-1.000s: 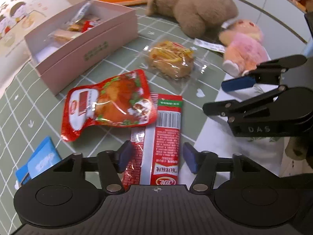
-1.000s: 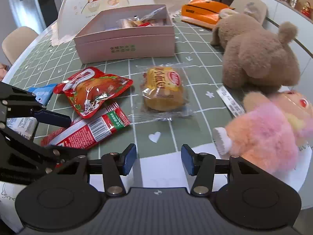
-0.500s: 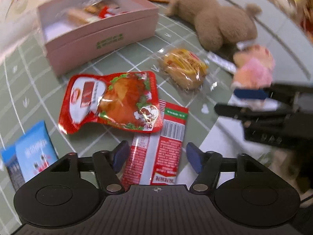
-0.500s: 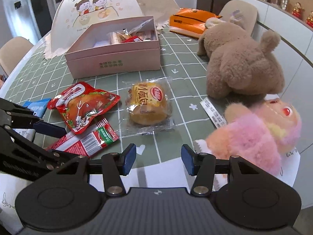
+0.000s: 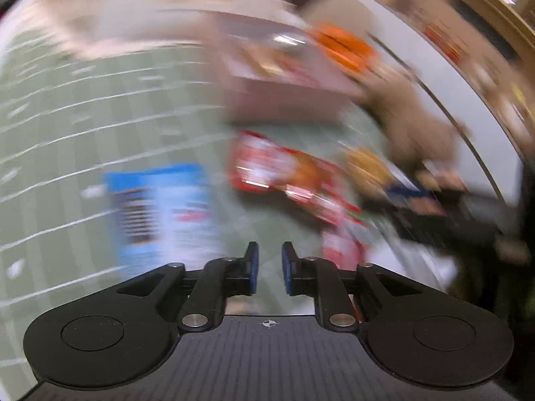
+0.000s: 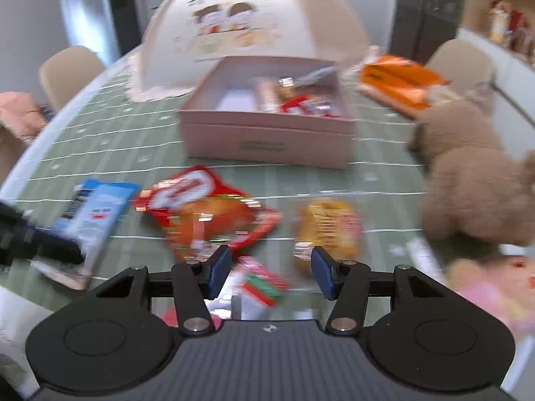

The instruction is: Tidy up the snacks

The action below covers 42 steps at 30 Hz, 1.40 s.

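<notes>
An open pink box [image 6: 267,133] with several snacks in it stands mid-table. In front of it lie a blue packet [image 6: 97,210], a red chicken pouch [image 6: 207,214], a yellow cake in clear wrap [image 6: 329,227] and a red-green stick pack [image 6: 264,284]. My right gripper [image 6: 270,269] is open and empty above the stick pack. My left gripper [image 5: 266,264] has narrowed to a small gap with nothing between the pads; its view is badly blurred. There the blue packet [image 5: 160,207] lies ahead left and the red pouch [image 5: 274,170] ahead right.
A brown plush [image 6: 468,173] and a pink plush [image 6: 495,287] lie at the right. An orange pack [image 6: 401,82] and a domed food cover [image 6: 250,30] stand behind the box. Chairs stand round the green checked table [image 6: 117,140].
My left gripper has swung fast to the left, toward the blue packet, and its jaws have closed most of the way. My right gripper has moved left over the stick pack and stayed open.
</notes>
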Each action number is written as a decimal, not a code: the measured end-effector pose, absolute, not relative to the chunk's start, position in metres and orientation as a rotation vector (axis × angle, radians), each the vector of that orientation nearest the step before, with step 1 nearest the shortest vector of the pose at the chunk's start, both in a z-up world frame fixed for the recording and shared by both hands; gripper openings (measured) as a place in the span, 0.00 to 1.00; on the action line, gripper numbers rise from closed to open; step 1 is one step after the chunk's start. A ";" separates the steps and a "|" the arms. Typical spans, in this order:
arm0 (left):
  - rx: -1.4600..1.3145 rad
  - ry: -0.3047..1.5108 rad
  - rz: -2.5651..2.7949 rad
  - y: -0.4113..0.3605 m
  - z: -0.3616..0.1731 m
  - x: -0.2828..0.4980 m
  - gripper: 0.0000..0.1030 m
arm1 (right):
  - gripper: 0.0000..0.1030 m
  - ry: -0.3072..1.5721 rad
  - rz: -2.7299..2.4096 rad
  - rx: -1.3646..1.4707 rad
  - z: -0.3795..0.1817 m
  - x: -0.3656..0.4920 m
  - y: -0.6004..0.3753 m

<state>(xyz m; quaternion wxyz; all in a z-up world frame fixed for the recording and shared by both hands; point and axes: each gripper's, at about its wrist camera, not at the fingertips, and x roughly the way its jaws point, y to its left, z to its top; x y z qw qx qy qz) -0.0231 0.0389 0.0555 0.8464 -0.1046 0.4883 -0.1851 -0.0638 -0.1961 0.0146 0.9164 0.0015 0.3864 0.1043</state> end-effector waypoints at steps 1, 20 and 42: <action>-0.252 1.031 -0.308 0.055 0.052 -0.020 0.20 | 0.52 0.807 0.245 0.009 0.013 -0.062 -0.188; -0.313 1.071 -0.354 0.055 0.019 0.005 0.21 | 0.51 0.733 0.299 -0.129 0.016 -0.062 -0.140; 0.171 0.971 -0.642 -0.090 0.052 -0.027 0.23 | 0.45 0.842 0.105 0.123 -0.009 -0.069 -0.246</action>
